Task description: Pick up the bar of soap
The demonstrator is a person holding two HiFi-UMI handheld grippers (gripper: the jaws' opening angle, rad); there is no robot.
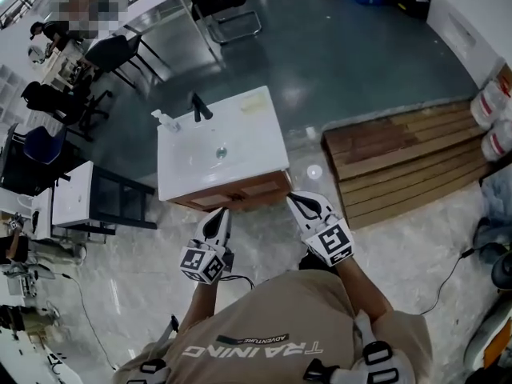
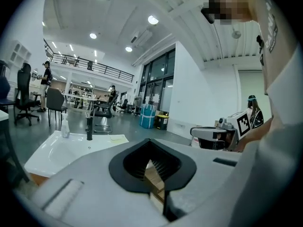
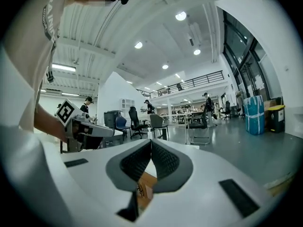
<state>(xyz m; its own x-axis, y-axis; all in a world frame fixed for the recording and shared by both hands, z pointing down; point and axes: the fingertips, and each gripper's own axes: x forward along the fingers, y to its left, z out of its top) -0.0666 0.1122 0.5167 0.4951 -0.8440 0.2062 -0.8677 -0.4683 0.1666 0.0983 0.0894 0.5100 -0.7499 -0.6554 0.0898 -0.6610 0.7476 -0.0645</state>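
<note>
The bar of soap (image 1: 254, 102) is pale yellow and lies flat on the back right corner of a white sink top (image 1: 192, 170); in the left gripper view the bar of soap (image 2: 116, 137) lies right of the black tap (image 2: 89, 128). My left gripper (image 1: 218, 214) hangs just short of the sink unit's front edge, its jaws closed together with nothing between them. My right gripper (image 1: 296, 201) is at the unit's front right corner, also shut and empty. Both point towards the sink. In their own views, the left gripper (image 2: 150, 143) and right gripper (image 3: 150, 143) show tips that meet.
A soap dispenser bottle (image 1: 166, 121) stands at the sink's back left by the black tap (image 1: 198, 106). A wooden platform (image 1: 400, 162) lies to the right, a white desk on a black frame (image 1: 96, 202) to the left, and office chairs (image 1: 228, 6) stand beyond.
</note>
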